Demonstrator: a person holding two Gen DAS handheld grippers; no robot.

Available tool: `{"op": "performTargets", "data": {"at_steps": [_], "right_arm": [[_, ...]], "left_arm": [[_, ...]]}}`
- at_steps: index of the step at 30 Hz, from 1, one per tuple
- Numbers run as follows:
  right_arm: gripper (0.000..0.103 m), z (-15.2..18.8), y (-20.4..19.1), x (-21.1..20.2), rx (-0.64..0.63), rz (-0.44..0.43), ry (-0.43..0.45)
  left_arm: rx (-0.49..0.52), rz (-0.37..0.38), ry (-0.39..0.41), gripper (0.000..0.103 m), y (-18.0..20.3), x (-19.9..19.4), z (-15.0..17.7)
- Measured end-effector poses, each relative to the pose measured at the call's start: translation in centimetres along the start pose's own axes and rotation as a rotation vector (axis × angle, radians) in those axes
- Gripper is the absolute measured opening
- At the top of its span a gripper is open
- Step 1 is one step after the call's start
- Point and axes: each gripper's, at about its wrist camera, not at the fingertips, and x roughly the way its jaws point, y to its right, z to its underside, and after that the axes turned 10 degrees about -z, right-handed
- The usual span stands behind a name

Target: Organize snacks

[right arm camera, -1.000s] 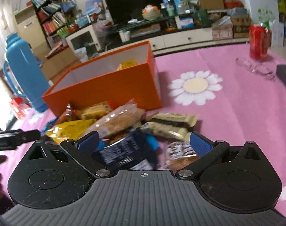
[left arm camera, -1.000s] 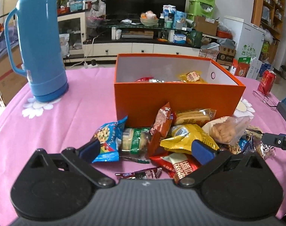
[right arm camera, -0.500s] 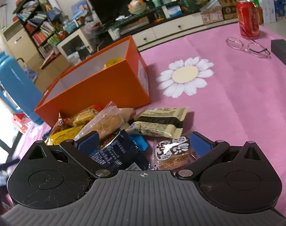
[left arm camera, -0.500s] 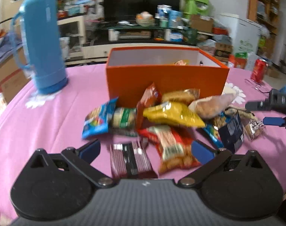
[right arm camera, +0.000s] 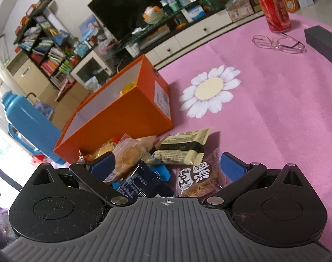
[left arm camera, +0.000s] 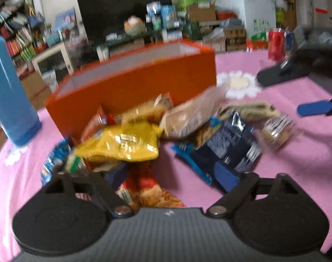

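Both tools spread, holding nothing: left tool point(left arm camera: 170, 174), right tool point(right arm camera: 166, 166). Snack packets point(right arm camera: 181, 148) piled on worktop point(right arm camera: 275, 109), against orange box point(right arm camera: 122, 113) front wall.

One open orange cardboard box point(right arm camera: 122, 118), one blue plastic thermos flask point(right arm camera: 28, 126), one red drink can point(right arm camera: 274, 11) and one pair of thin-framed glasses point(right arm camera: 277, 43) are counted.

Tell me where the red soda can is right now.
In the right wrist view the red can stands upright at the far right of the pink table, just beyond the eyeglasses, well away from the orange box.
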Motion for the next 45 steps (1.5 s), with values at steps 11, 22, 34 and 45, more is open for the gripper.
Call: {"op": "performTargets", "data": {"at_steps": [11, 22, 34, 45], "right_arm": [[0.084, 0.1, -0.1, 0.7, -0.003, -0.007, -0.029], [0.084, 0.5, -0.5, 1.1, -0.04, 0.028, -0.04], [0.084, -1.1, 2.5, -1.8, 0.003, 0.162, 0.071], [0.084, 0.5, -1.1, 2.3, -0.281, 0.278, -0.071]], "left_arm": [[0.155, 0.013, 0.016, 0.071, -1.5, -4.0, 4.5], [-0.033, -0.182, -0.075, 0.085, -8.6, -1.1, 3.1], [-0.301, -0.144, -0.212, 0.082, -13.3, 1.5, 4.4], [-0.293, -0.117, -0.209, 0.09, -13.2, 1.0, 4.6]]}}
